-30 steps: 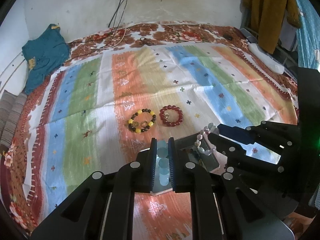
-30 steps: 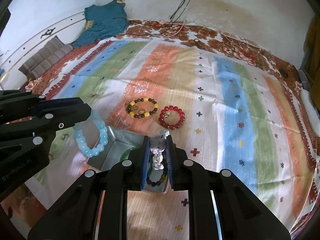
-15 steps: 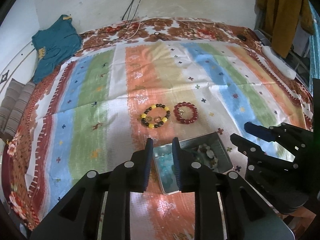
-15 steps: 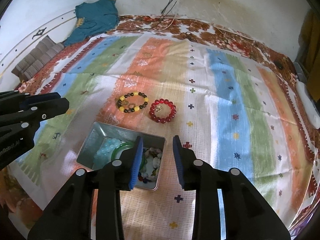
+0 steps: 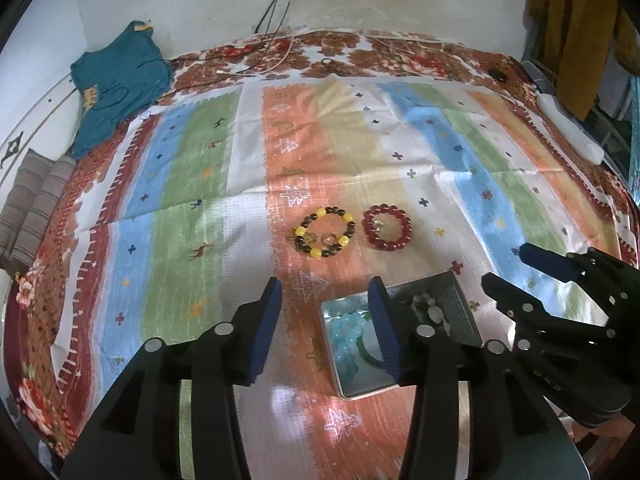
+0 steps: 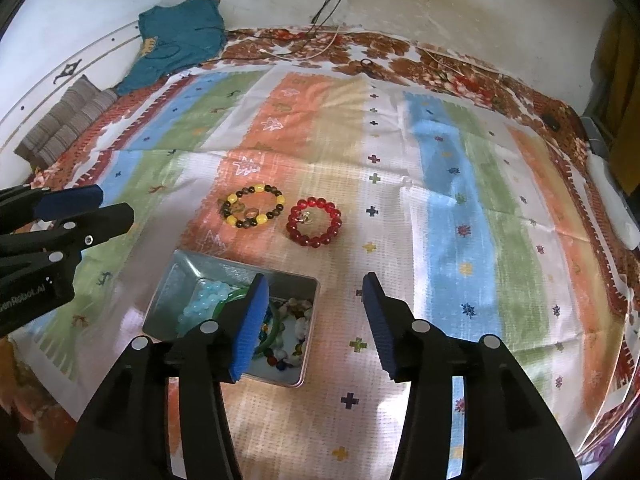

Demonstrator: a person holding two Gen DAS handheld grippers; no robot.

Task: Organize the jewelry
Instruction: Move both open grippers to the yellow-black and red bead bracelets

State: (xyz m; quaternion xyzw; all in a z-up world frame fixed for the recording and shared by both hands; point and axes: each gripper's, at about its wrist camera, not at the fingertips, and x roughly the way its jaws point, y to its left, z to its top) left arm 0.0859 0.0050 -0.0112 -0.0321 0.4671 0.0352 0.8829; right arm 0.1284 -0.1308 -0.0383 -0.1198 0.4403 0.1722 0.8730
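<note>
Both tools released above the tin

Left tool (image 5: 325, 294) and right tool (image 6: 312, 290) just spread, empty; yellow bracelet (image 5: 325, 232) and red bracelet (image 6: 314, 222) side by side beyond tin (image 6: 172, 276), on bed, roughly equidistant.

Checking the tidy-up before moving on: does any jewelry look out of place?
Two bracelets lie loose on the cloth beyond the tin: the yellow-and-dark bracelet and the red bracelet. The others lie inside the tin.
</note>
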